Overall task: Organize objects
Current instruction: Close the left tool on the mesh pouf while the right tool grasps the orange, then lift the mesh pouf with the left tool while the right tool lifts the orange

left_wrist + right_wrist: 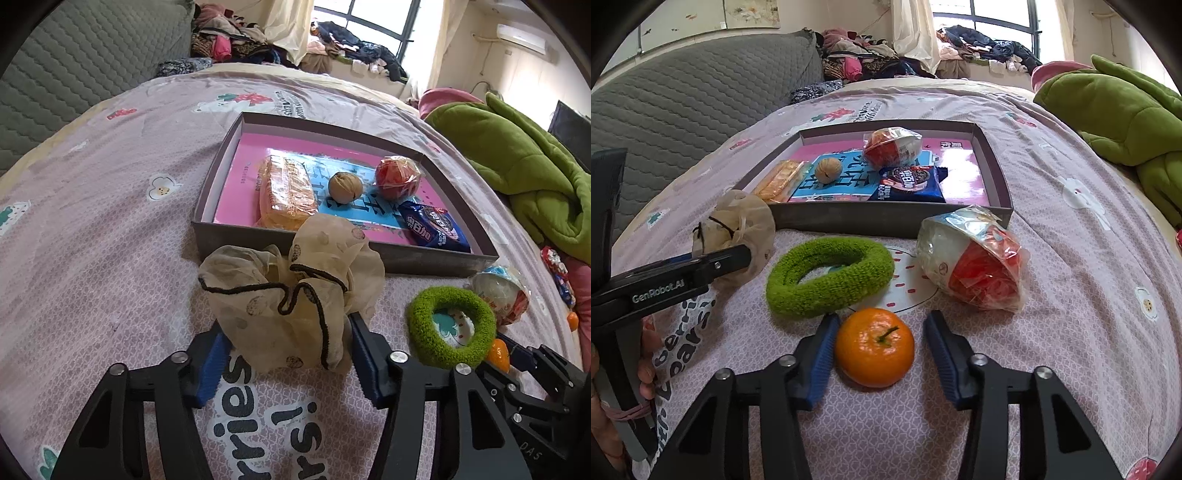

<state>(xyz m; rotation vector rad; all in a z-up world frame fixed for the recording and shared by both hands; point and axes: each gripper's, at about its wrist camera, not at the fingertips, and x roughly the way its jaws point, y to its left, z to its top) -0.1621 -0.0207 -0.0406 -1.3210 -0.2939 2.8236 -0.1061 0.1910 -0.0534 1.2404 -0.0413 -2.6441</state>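
A sheer beige scrunchie (288, 295) with a black trim lies on the pink bedsheet between the pads of my left gripper (287, 328). The pads stand at its sides without squeezing it. A small orange (873, 347) with a green stem sits between the pads of my right gripper (882, 319). The left pad touches the orange and a gap shows at the right pad. A fuzzy green ring (790, 291) and a plastic-wrapped red and white cup (975, 258) lie just ahead. Beyond them is the grey box (849, 218).
The box (424, 258) holds a cracker pack (288, 188), a walnut (345, 186), a wrapped red ball (397, 177) and a blue snack packet (436, 225). A green blanket (1115, 110) lies at the right, a grey quilted headboard (701, 92) at the left, and piled clothes behind.
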